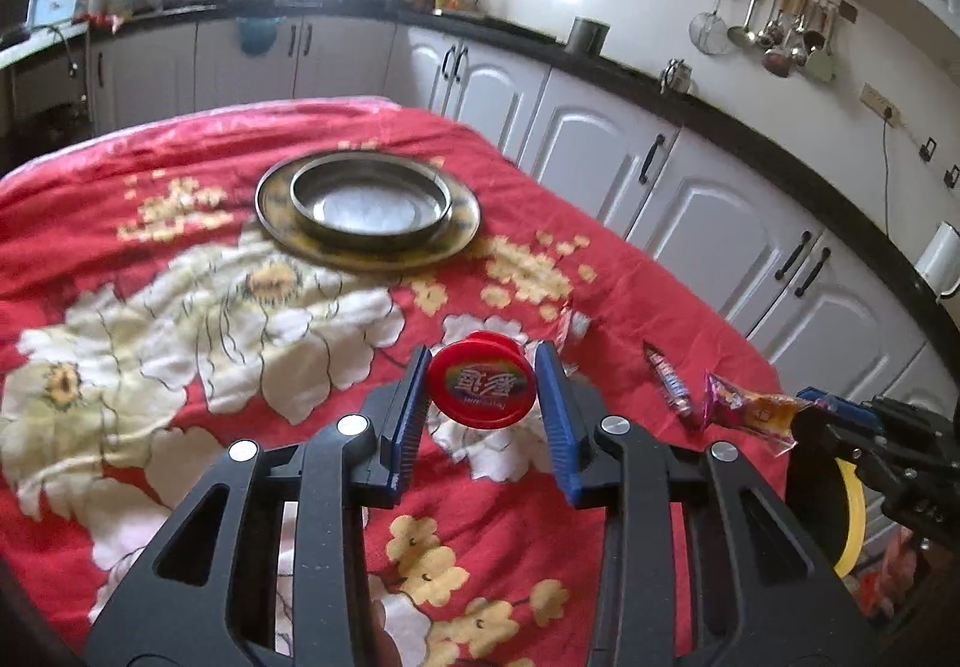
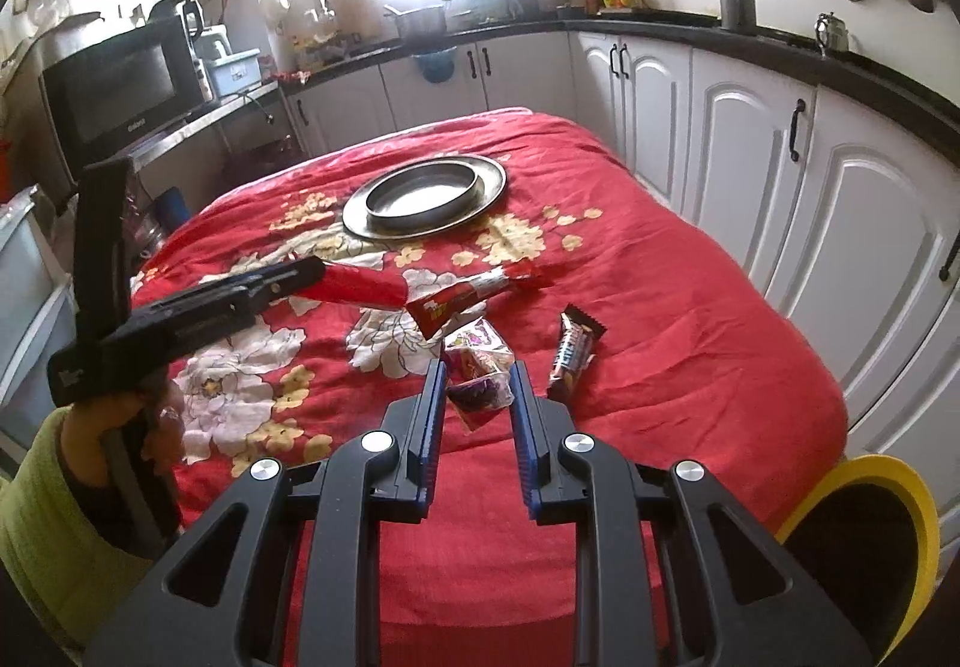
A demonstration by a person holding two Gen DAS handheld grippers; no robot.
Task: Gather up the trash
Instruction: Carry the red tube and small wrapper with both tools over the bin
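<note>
Red floral cloth (image 2: pixel 660 319) covers the table, with a steel plate (image 2: pixel 492 184) at its far end. Nearer lie a red wrapper (image 2: pixel 474 290) (long axis slanting left-near to right-far) and a dark bar wrapper (image 2: pixel 573 352) pointing roughly away from the camera. Left gripper (image 1: pixel 483 385) is clamped on a red cup (image 1: pixel 482 382), its lid facing the camera. Right gripper (image 2: pixel 478 388) pinches a pink packet (image 2: pixel 480 367), held level above the cloth's edge
</note>
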